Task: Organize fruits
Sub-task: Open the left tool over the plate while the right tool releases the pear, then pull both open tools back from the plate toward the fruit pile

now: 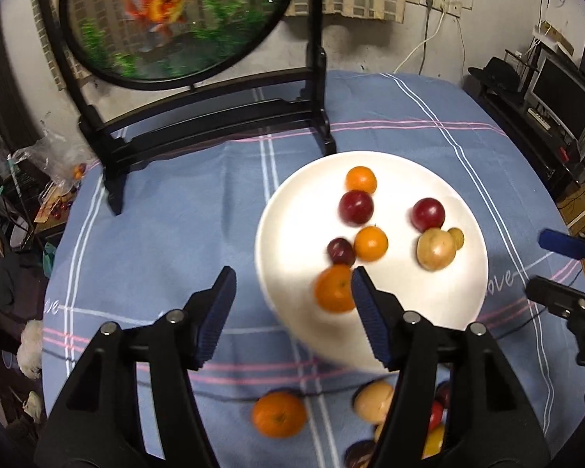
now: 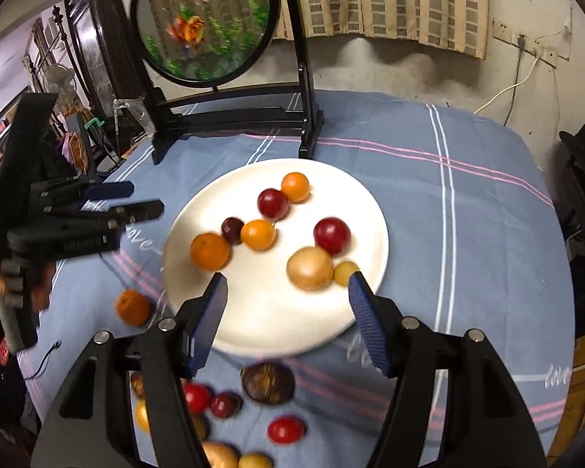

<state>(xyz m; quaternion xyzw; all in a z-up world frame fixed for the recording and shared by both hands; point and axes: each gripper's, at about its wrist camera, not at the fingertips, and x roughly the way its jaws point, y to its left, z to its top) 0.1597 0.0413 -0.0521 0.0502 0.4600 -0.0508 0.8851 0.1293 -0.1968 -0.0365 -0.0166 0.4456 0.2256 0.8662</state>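
Note:
A white plate [image 1: 460, 292] [image 2: 253, 323] on the blue checked tablecloth holds several fruits: oranges, dark red plums and a tan round fruit [image 2: 310, 268]. My left gripper [image 1: 292, 292] is open and empty above the plate's near left rim, beside an orange [image 1: 333, 288] on the plate. My right gripper [image 2: 286, 292] is open and empty above the plate's near part. Loose fruits lie on the cloth in front of the plate: an orange [image 1: 279, 414] [image 2: 132, 307], small red fruits [image 2: 286, 429] and a dark brown fruit [image 2: 268, 382].
A black wooden stand [image 1: 214, 117] with a round goldfish screen [image 2: 204, 23] stands at the table's far side. The left gripper also shows in the right wrist view [image 2: 130, 199], at the left. Cluttered shelves and a monitor [image 1: 565, 89] surround the table.

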